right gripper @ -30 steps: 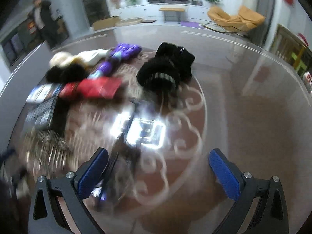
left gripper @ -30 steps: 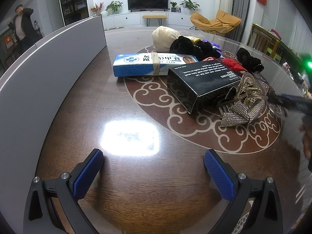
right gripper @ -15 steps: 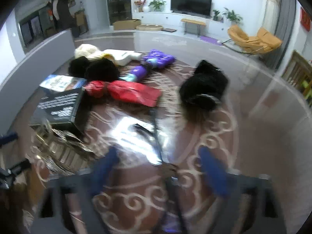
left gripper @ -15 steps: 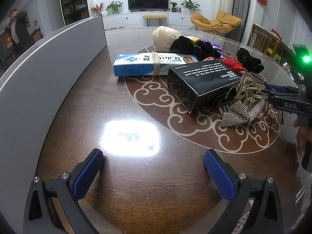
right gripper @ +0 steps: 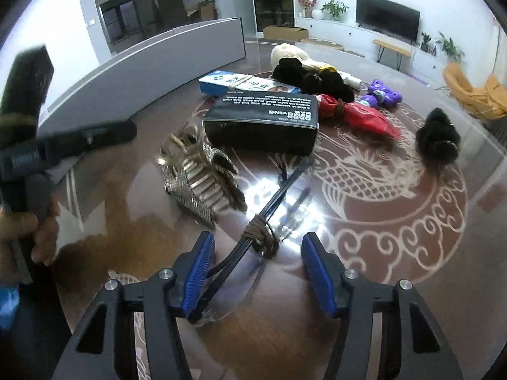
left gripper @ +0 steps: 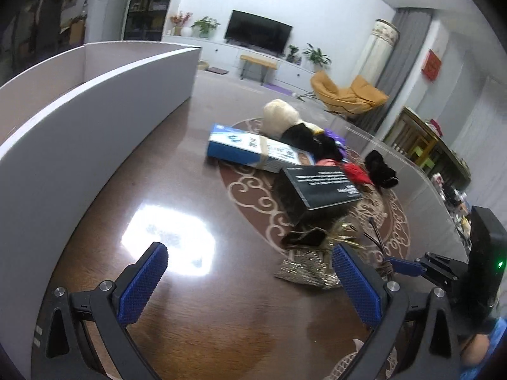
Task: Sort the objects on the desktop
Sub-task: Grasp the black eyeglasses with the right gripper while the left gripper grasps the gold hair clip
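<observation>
A bundle of thin black sticks tied with brown twine lies on the dark wooden table. My right gripper straddles it. Its jaws are closing, with the bundle between them near the left pad, and no pad visibly presses on it. In the left wrist view the same bundle lies right of my left gripper, which hangs open over bare table with nothing between its fingers. A glittery silver pile of clips sits just left of the bundle, in front of a black box.
A blue-and-white box, black fluffy items, a cream plush, a red pouch, a purple item and a black scrunchie lie behind. A grey bin wall runs along the left. A person stands far back.
My right gripper has swept left across the table to the tied bundle and its jaws have narrowed. The left gripper has lifted slightly and rolled, still open.
</observation>
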### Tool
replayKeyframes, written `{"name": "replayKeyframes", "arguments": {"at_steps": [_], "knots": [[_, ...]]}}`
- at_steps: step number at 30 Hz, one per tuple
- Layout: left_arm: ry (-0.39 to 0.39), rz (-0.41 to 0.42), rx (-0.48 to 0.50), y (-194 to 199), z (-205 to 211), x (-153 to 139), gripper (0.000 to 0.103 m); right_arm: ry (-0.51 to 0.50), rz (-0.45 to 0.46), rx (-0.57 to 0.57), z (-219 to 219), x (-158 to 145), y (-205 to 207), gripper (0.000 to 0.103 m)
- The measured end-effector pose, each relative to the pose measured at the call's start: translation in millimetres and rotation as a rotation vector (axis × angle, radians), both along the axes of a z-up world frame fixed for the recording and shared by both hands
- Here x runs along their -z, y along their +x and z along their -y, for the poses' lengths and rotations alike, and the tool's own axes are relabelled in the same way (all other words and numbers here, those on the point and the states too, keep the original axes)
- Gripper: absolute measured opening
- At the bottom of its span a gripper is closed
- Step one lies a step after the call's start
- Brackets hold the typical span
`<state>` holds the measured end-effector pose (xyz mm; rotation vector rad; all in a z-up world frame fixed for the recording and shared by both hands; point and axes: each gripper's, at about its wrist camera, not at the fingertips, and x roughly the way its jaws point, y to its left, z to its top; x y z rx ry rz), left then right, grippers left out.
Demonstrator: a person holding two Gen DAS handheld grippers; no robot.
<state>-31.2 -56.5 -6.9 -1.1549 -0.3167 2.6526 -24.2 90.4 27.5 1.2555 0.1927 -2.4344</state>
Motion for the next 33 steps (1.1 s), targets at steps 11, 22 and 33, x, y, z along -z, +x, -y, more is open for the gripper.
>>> {"name": "replayKeyframes", "arguments": {"at_steps": [11,22,33], "knots": [[0.056,0.001,0.0,-1,4,0,0.103,0.026,-0.044,0.154,-4,12,-53,0.073],[0.2,0.038,-0.035,7,21,1,0.103,0.061,-0.026,-0.076,30,14,-10,0.075],[-0.098,0.112,-0.046,-4,-51,26,0.103,0.066,-0.023,0.012,-11,15,-9,0.082]]}}
